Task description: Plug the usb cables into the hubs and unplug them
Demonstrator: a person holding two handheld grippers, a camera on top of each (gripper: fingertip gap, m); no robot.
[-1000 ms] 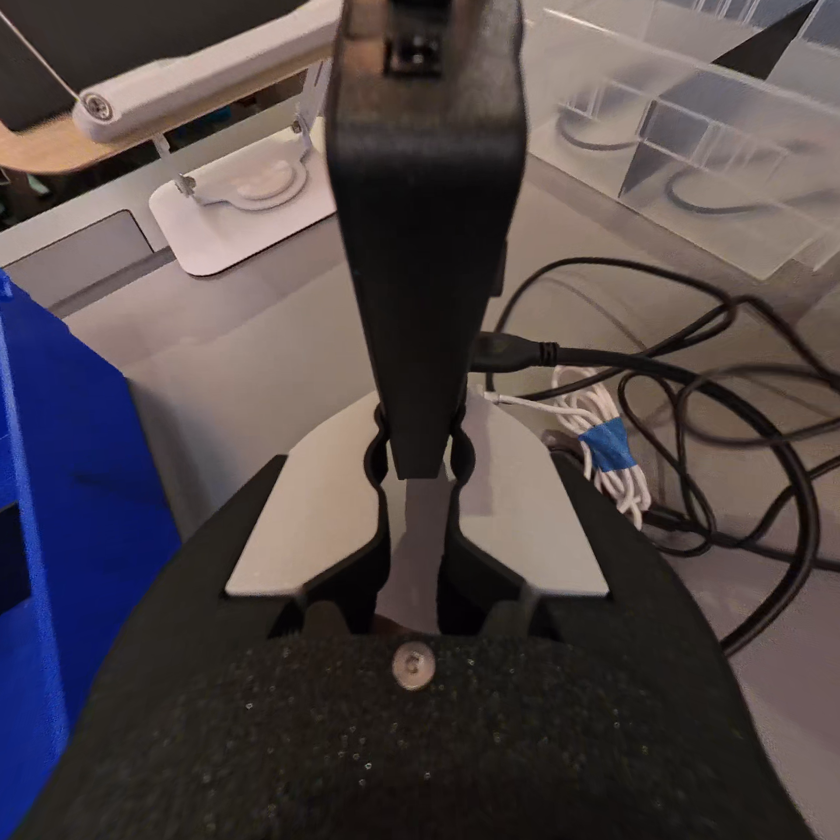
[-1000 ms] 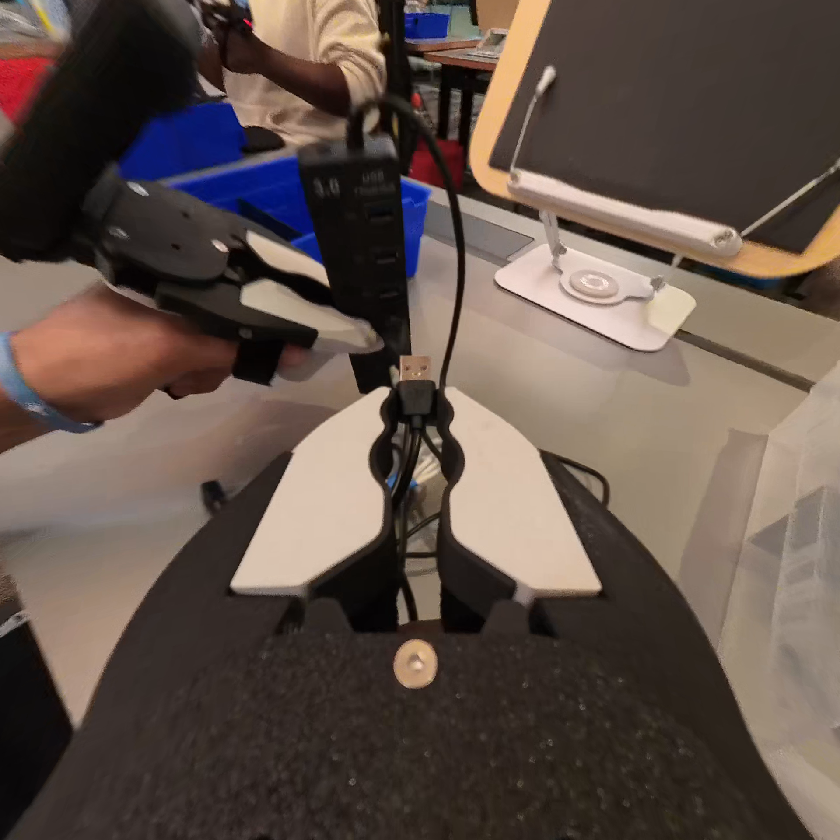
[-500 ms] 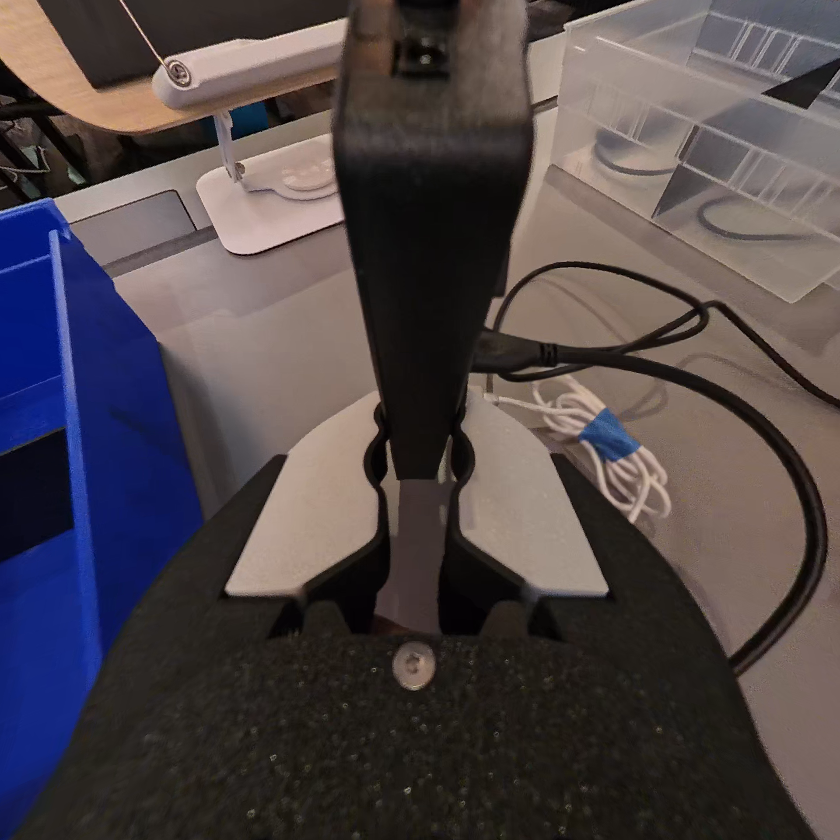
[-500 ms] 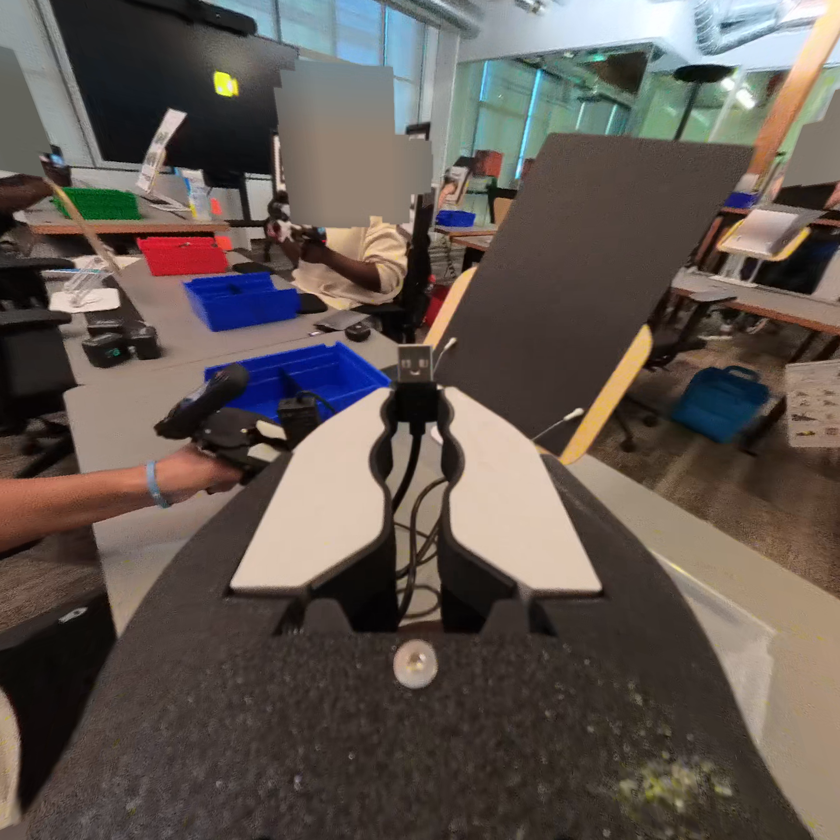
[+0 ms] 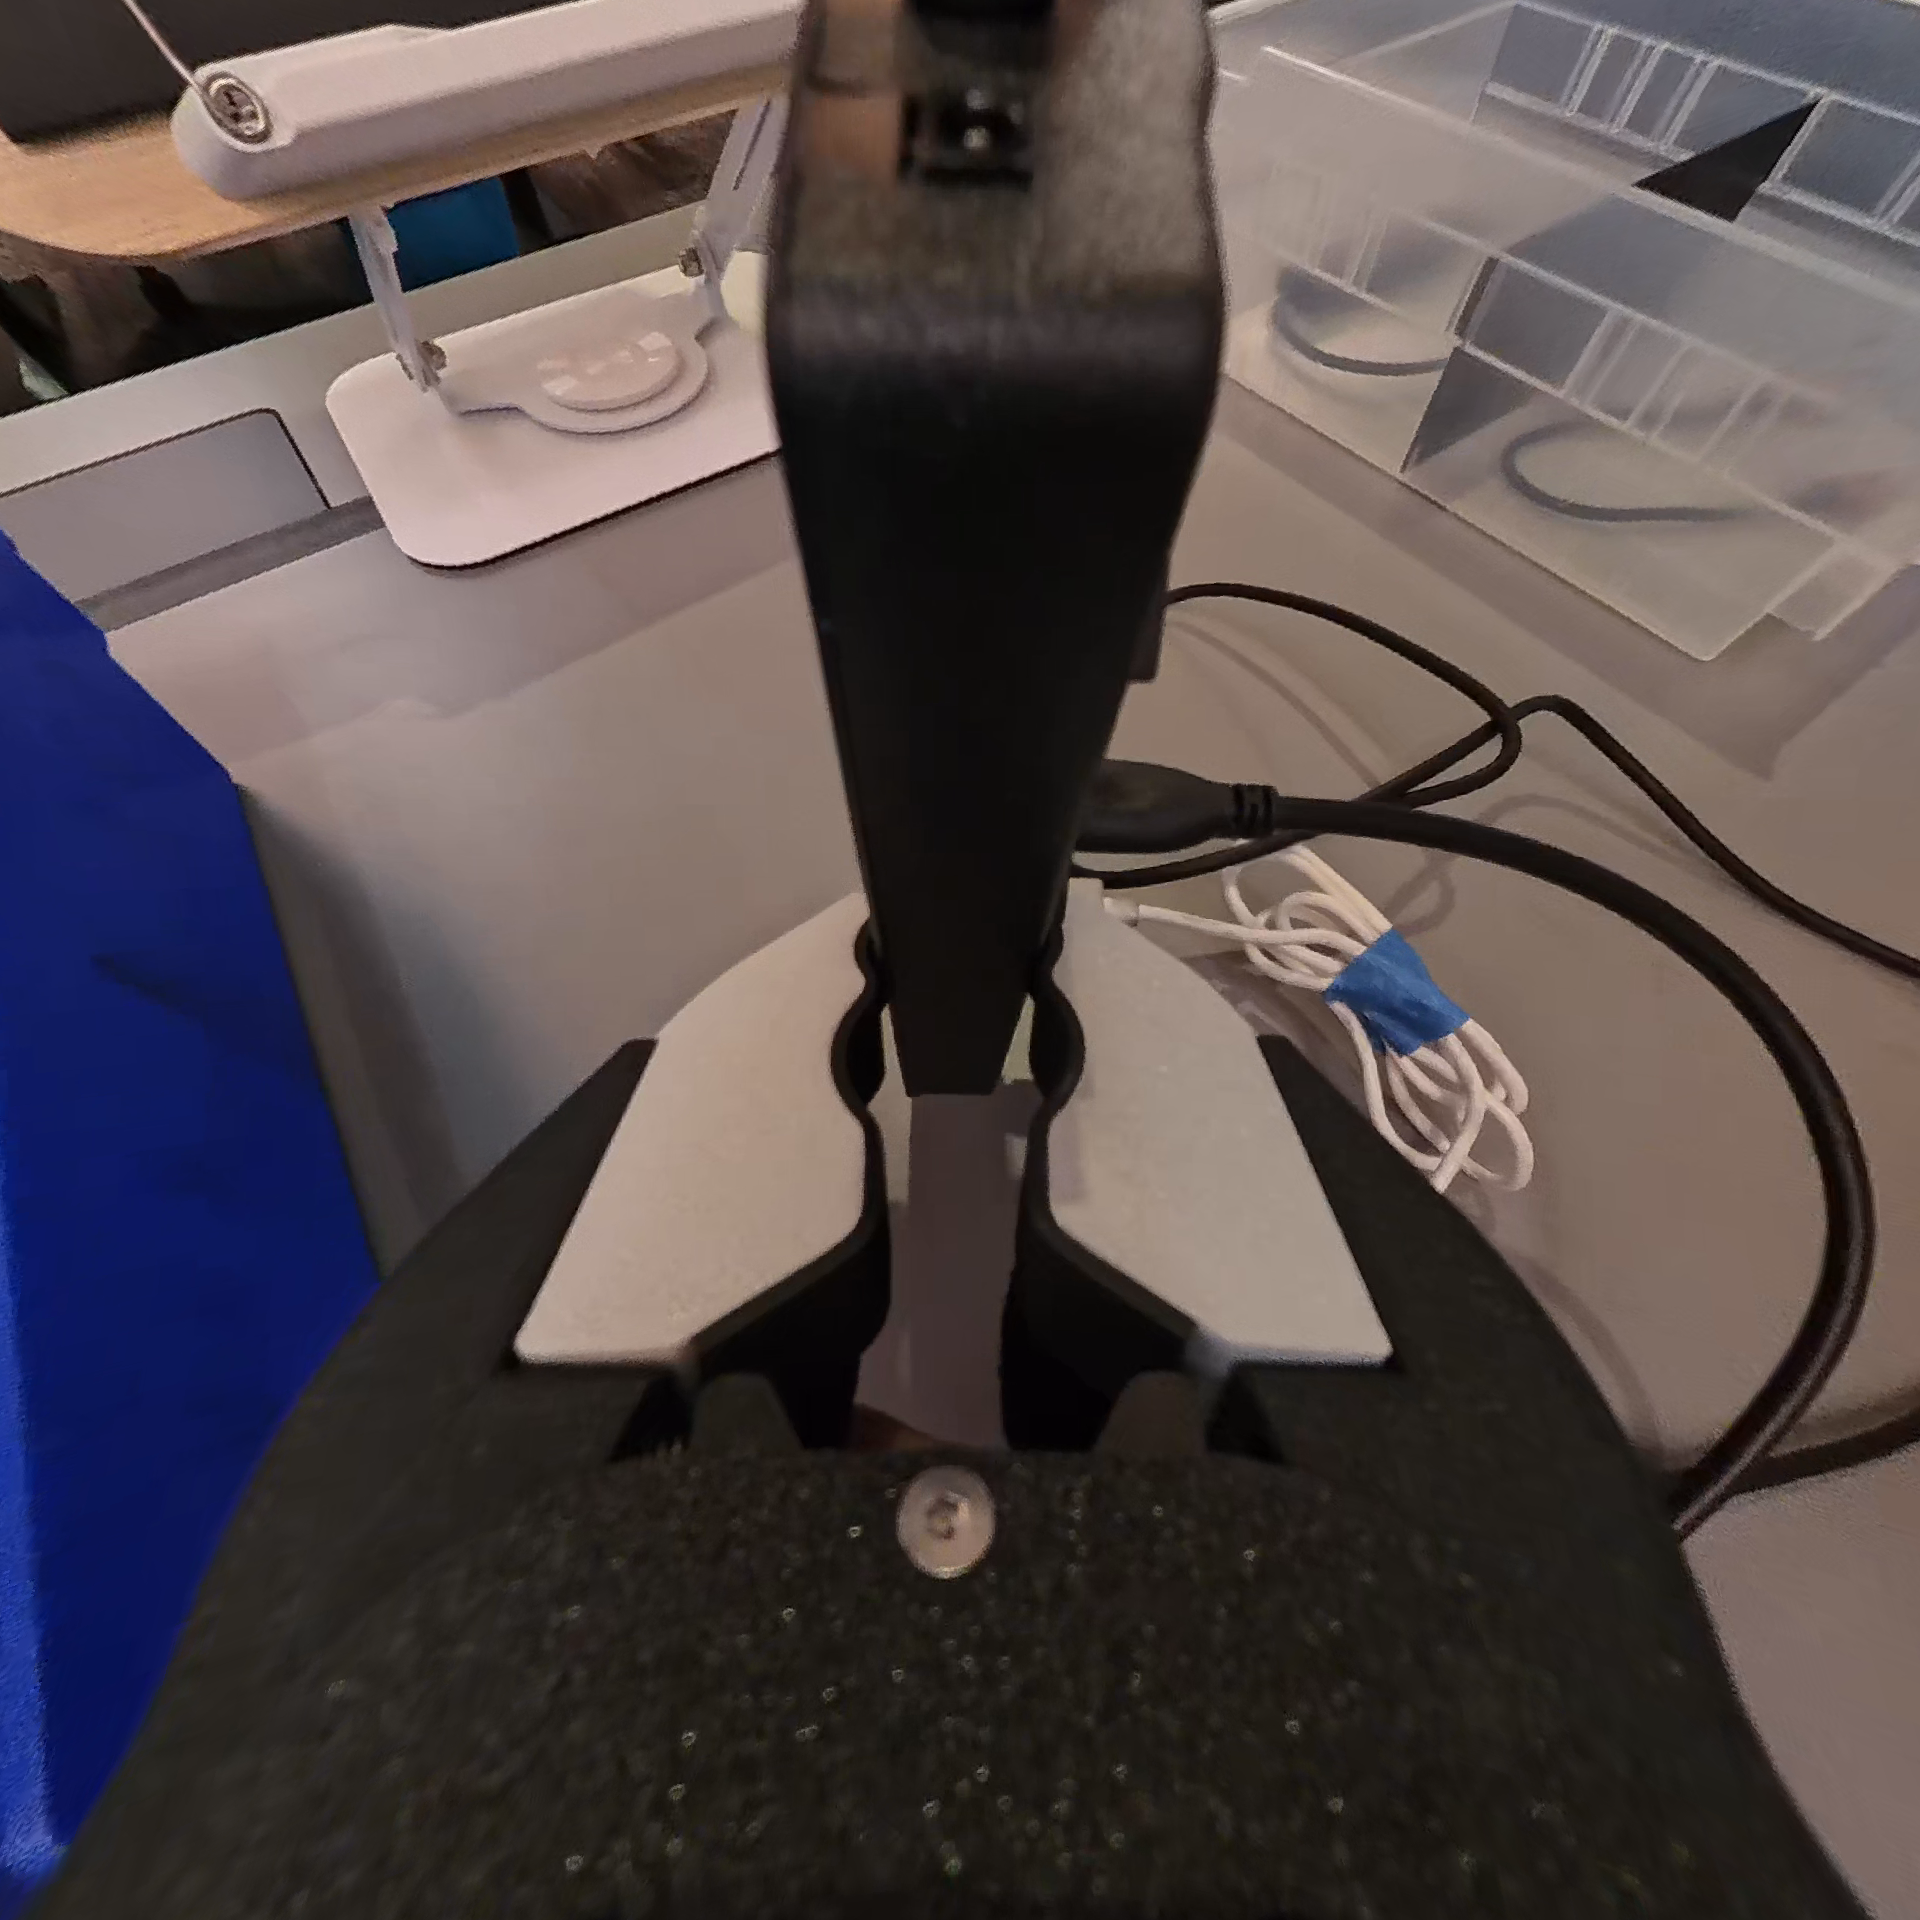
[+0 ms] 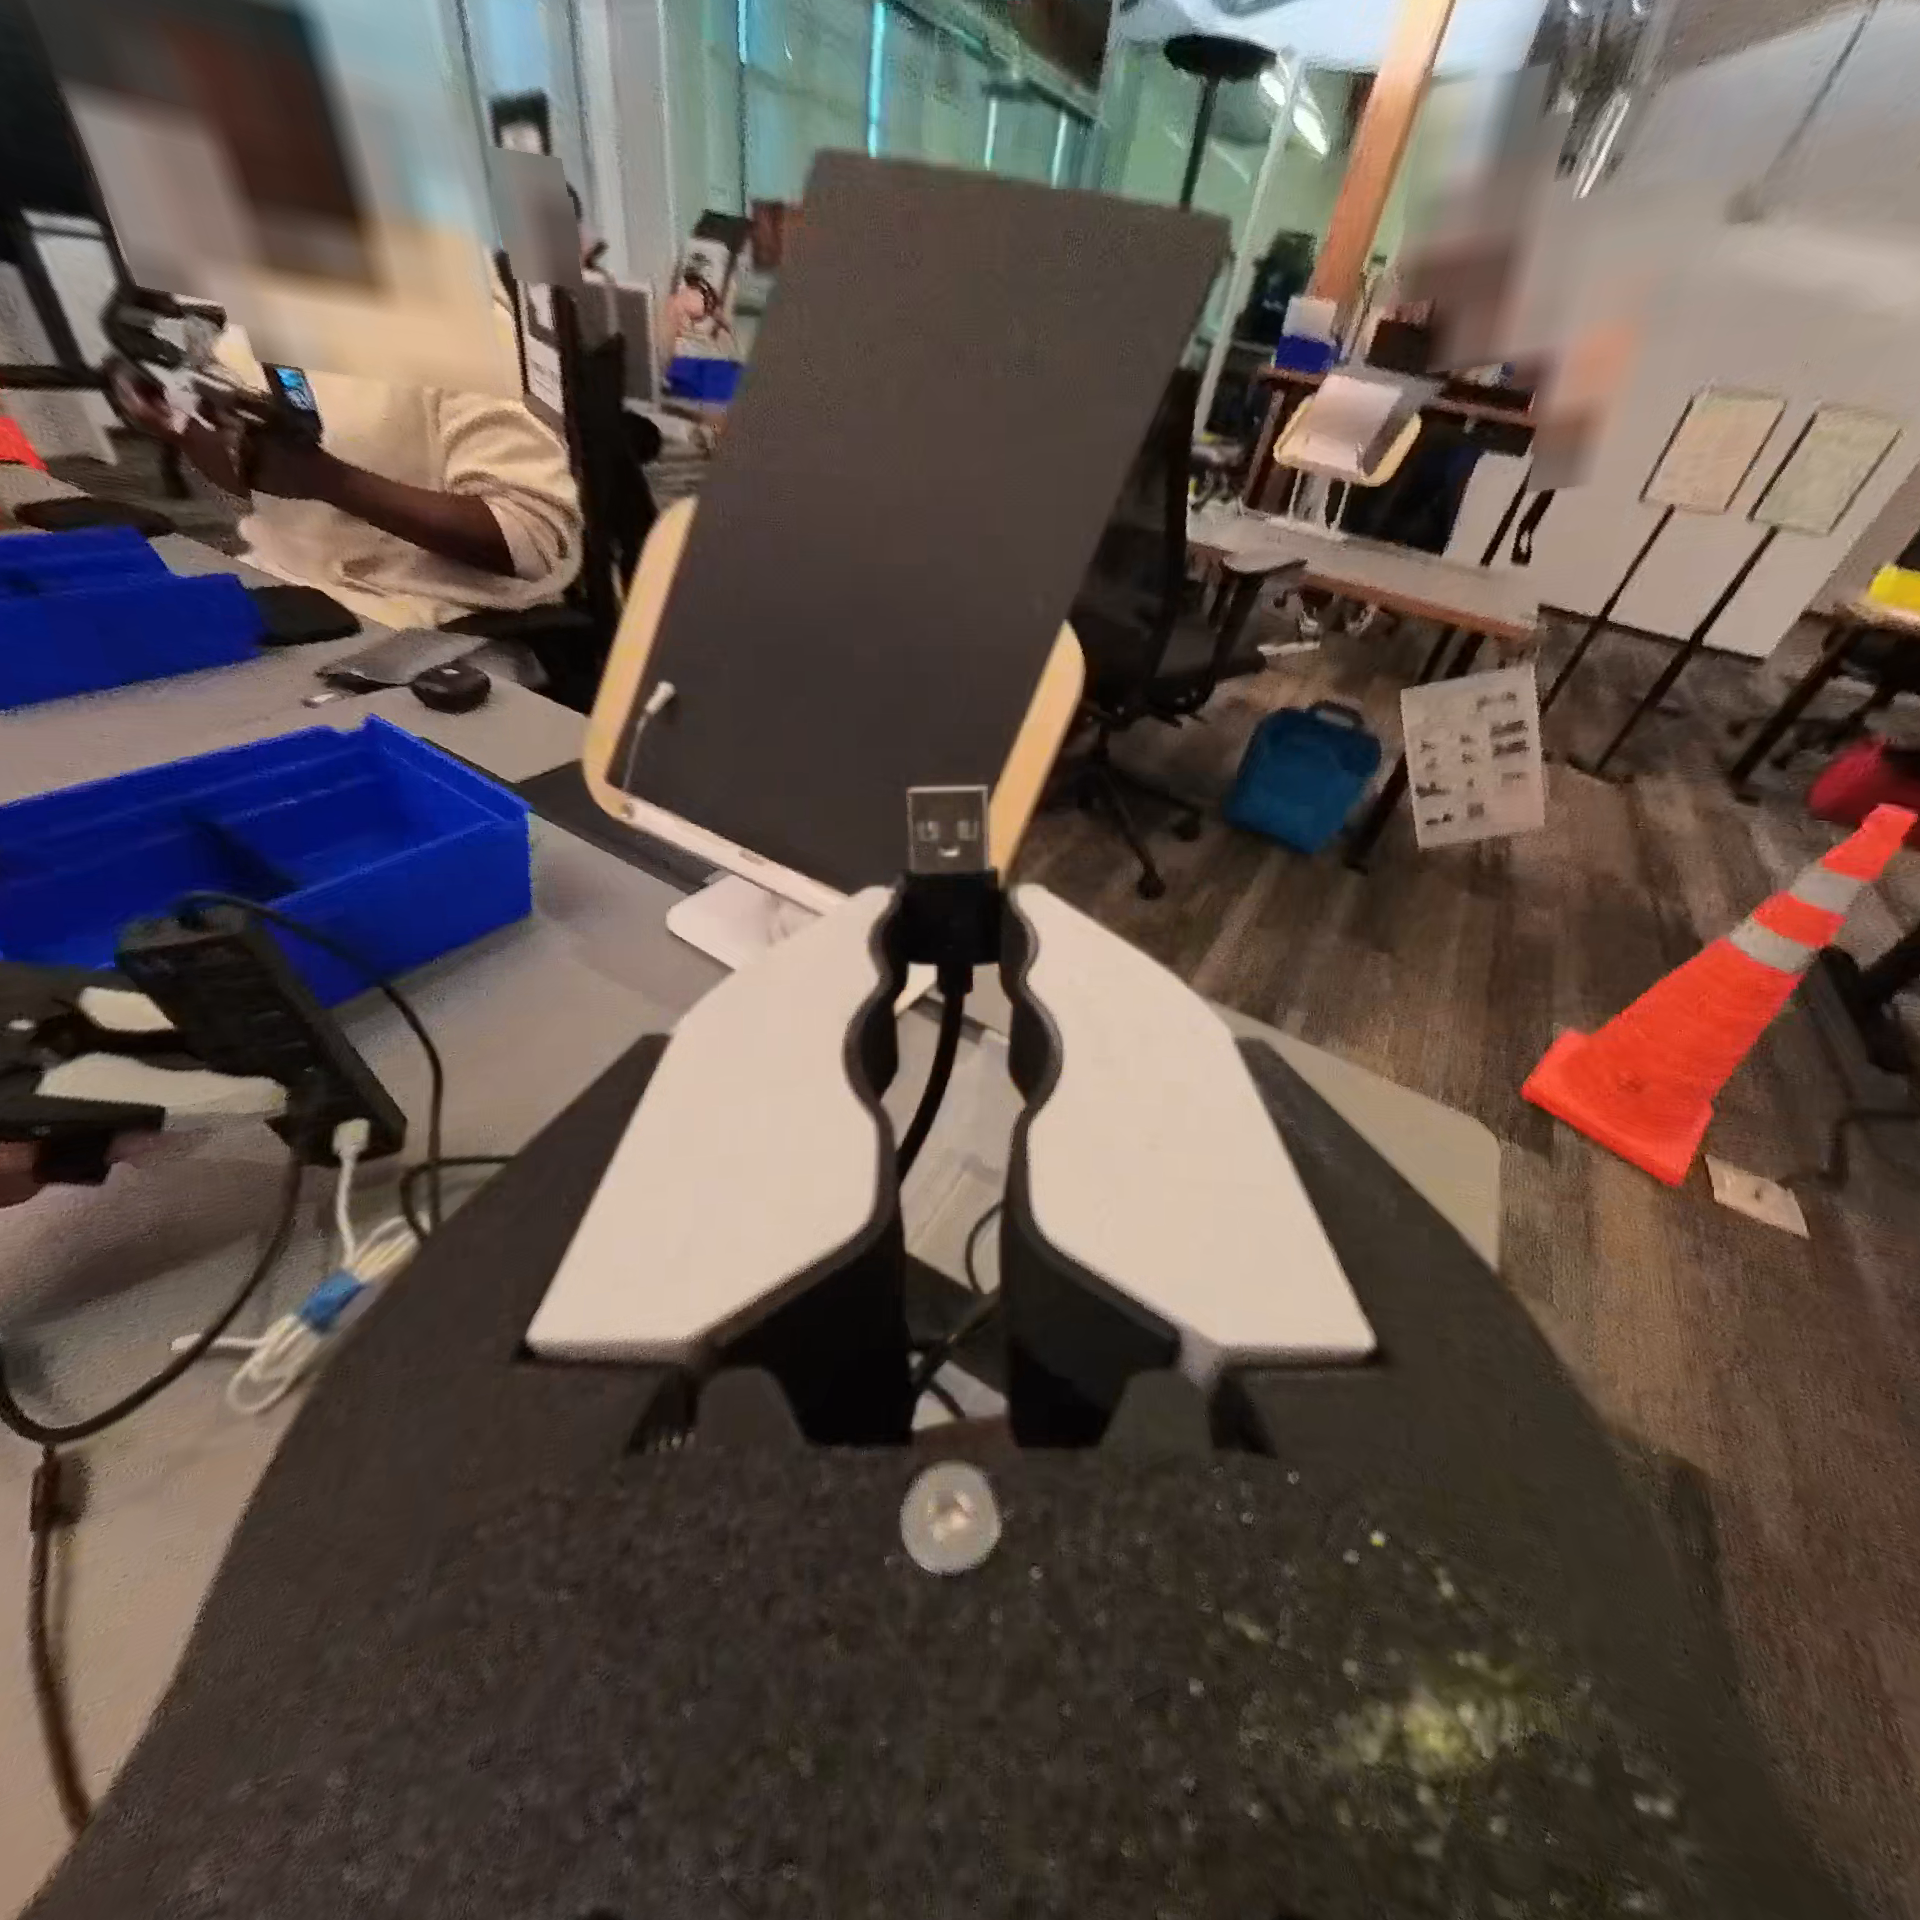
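My left gripper (image 5: 956, 997) is shut on the black USB hub (image 5: 987, 499), which stands up in front of the camera above the table. A black plug (image 5: 1153, 805) with its thick cable sits in the hub's right side. My right gripper (image 6: 948, 925) is shut on a black USB cable plug (image 6: 945, 831), metal end pointing up and away, held high above the table. The hub also shows in the right wrist view (image 6: 260, 1029), far to the left, with a white plug (image 6: 351, 1141) in its lower end.
A blue bin (image 5: 125, 1039) is close on the left. A clear plastic organiser (image 5: 1558, 343) sits at the right rear, a white stand with a board (image 5: 540, 426) behind. A white cable bundle with blue tape (image 5: 1392, 1008) and black cable loops lie on the grey table (image 5: 540, 790).
My right gripper has pulled the plug up and away from the hub, now far to its left. My left gripper keeps the hub, shifting slightly.
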